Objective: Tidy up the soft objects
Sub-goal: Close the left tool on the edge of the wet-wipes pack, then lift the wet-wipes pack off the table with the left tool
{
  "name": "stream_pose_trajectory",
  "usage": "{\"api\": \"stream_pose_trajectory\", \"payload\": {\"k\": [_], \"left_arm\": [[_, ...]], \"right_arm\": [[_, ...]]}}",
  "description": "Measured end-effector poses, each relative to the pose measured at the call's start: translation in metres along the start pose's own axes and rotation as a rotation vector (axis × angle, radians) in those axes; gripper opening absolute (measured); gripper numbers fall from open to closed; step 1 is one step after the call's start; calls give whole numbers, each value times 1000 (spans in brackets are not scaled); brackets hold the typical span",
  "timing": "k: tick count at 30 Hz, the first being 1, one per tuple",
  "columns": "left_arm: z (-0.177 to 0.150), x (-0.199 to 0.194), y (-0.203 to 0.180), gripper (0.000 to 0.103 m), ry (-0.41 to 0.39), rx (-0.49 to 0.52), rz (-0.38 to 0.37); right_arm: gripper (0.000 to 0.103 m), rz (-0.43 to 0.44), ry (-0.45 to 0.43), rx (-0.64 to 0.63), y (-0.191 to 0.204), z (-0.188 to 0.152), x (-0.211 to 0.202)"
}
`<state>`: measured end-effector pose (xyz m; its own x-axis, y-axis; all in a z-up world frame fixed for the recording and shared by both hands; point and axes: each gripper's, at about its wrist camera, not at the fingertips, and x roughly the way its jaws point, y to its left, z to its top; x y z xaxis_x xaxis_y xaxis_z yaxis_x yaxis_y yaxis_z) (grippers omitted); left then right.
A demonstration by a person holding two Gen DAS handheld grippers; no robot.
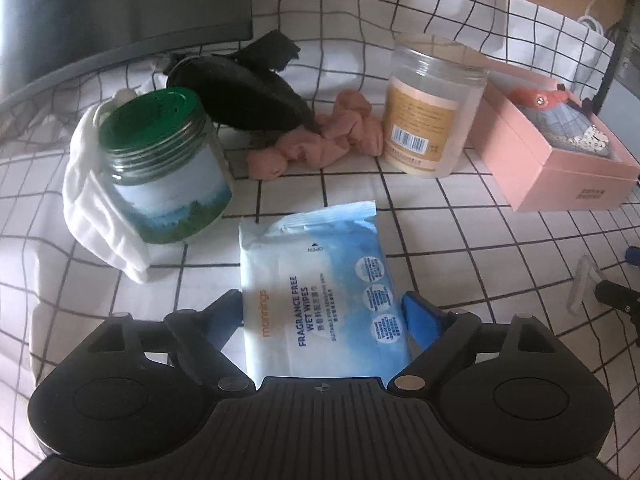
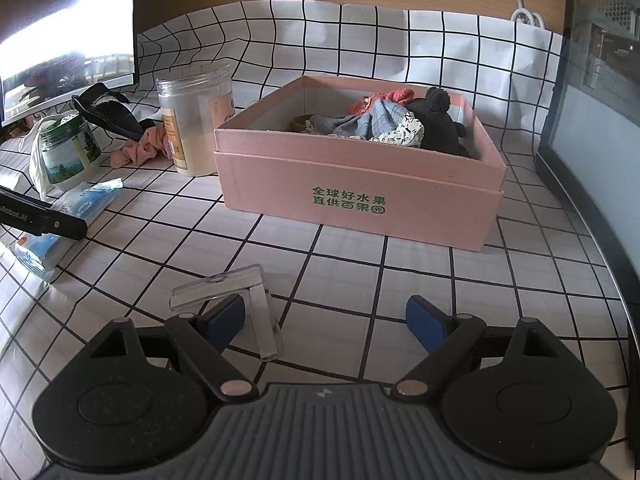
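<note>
White grid-patterned cloth covers the desk and rises up the wall behind it. On it, the left tool (image 1: 322, 312) stands wide open with the wet wipes pack (image 1: 320, 280) lying between its fingers, not yet pinched. The right tool (image 2: 326, 320) is open and empty beside a clear plastic bracket (image 2: 236, 292). Beyond, toward the back edge, lie a peach scrunchie (image 1: 320, 140), black cloth (image 1: 256, 96) and white cloth (image 1: 96, 200) around two jars. The pink box (image 2: 360, 196) already holds soft items. The step in hand looks like grasping the pack; next, close and carry it boxward.
</note>
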<state>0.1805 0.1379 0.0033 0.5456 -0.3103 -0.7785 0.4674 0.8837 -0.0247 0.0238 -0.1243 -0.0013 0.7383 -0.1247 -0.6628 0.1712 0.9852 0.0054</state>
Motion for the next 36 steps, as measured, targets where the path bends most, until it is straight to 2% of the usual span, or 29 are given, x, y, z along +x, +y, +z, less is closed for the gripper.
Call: {"api": "stream_pose_trajectory", "payload": {"k": [8,16,18,21,24,28,32,36], "left_arm": [[-4,-1,-3,87,-17,14,2],[-8,-11,-13,84,8,23,-31],[-9,-15,-16,84,18,24,-54],[-12,-20,-22,84,30,28,-87],[-13,-24,-28,84,34,35,-126],[-10,-28,-37,84,24,51,-157],[-7,-33,-43,84,6,57,-164],[-6,-37,-42,84,-2,43,-154]], "right_arm": [[95,18,20,-17,1,0,1],[99,42,63,-44,2,5,5],[98,43,79,-50,1,8,5],[90,37,98,-75,5,13,0],[90,42,63,-109,14,14,-15],[88,53,66,-120,20,14,-25],[82,1,88,-114,15,11,-27],[82,-21,79,-118,13,6,-37]]}}
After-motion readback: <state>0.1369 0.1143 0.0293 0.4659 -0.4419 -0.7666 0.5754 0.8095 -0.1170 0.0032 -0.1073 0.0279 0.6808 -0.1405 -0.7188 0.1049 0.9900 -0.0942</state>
